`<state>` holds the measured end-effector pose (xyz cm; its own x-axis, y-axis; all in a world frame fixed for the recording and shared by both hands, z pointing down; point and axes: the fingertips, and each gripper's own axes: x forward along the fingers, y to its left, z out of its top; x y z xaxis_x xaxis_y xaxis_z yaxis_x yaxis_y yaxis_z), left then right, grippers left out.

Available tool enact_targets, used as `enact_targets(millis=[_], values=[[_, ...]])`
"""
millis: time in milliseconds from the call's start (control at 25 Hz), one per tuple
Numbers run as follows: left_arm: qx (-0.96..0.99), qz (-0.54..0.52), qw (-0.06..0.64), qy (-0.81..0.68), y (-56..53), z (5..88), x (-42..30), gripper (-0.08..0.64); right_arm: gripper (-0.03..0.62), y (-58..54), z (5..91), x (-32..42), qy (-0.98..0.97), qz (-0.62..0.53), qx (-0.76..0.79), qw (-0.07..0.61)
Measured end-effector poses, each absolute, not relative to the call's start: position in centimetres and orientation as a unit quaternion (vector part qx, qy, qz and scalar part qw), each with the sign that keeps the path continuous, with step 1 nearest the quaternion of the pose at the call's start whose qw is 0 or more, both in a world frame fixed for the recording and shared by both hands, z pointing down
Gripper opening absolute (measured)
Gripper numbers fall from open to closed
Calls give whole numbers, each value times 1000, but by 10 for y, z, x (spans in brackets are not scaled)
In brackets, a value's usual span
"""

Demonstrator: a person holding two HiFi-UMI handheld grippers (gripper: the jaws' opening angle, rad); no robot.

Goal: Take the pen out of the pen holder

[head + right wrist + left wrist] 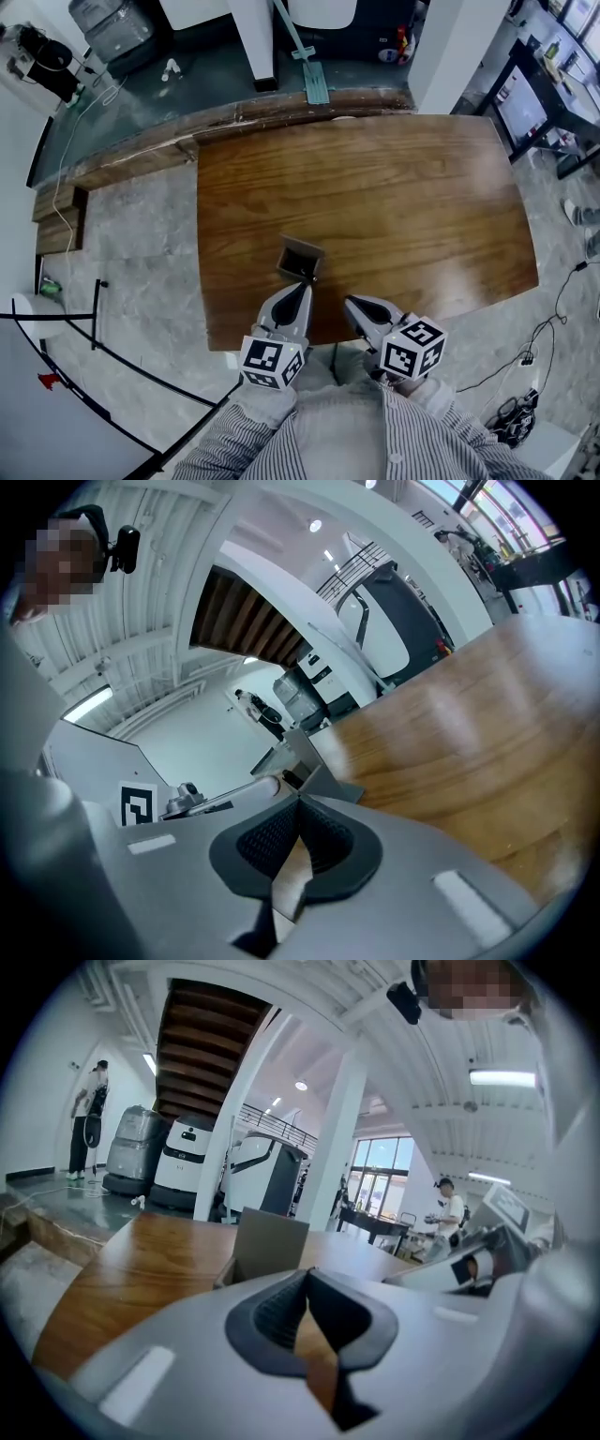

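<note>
A small square open-topped pen holder [300, 260] stands on the wooden table [394, 206] near its front edge. Its inside is dark and I cannot make out a pen. My left gripper [303, 286] is just in front of the holder with its tips nearly at the holder's near wall, jaws shut and nothing between them. In the left gripper view the holder [269, 1244] rises just beyond the left gripper [306, 1275]. My right gripper [349, 303] is to the holder's right at the table edge, also shut and holding nothing. The right gripper view shows the holder [298, 750] to the left, beyond the right gripper [298, 801].
The table's front edge runs under both grippers, with grey stone floor to the left and right. A long wooden step [122, 164] and a mop [314, 80] lie behind the table. Cables [553, 328] trail at right. Cleaning machines [183, 1162] and people stand far off.
</note>
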<state>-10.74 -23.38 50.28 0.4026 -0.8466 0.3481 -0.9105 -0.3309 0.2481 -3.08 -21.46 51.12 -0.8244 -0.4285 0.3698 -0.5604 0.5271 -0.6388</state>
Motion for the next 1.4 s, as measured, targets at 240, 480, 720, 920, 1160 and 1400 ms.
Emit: enact_targets(millis=[240,480,720,920,1160,1400], values=[[816,91,203,-533,-237,508,-108,81,-2,-210,518,-31,-864,409,281,79],[825,120,180,-521,-242,509,-102,133,-2,-209,520,-25,-858,419,288,72],[832,159,156,-509,-251,516,-96,178,-2,-206,524,-18,-852,426,298,68],[827,163,155,-515,-260,519,-96,163,-2,-208,528,-11,-846,432,306,64],[818,157,160,-529,-260,519,-100,118,-2,-208,529,-8,-845,432,308,58],[807,153,159,-548,-262,512,-112,92,-2,-209,524,-12,-849,429,302,56]])
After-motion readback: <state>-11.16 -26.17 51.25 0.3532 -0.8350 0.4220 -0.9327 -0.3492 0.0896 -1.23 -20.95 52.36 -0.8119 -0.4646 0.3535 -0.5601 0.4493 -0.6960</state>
